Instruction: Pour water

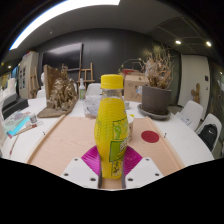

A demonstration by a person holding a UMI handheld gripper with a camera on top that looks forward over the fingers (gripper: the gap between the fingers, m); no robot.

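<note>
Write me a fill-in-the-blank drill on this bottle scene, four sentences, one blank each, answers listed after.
1. The bottle between the fingers has a cap coloured ____.
2. The small flat disc on the table beside the bottle is ____ in colour.
3. The bottle stands ____, not tipped for pouring.
4. Beyond the disc, dried branches stand in a dark ____.

Missing words: yellow; red; upright; pot

White table [40, 128] bears wooden board [75, 135], red cap [150, 136].
</note>
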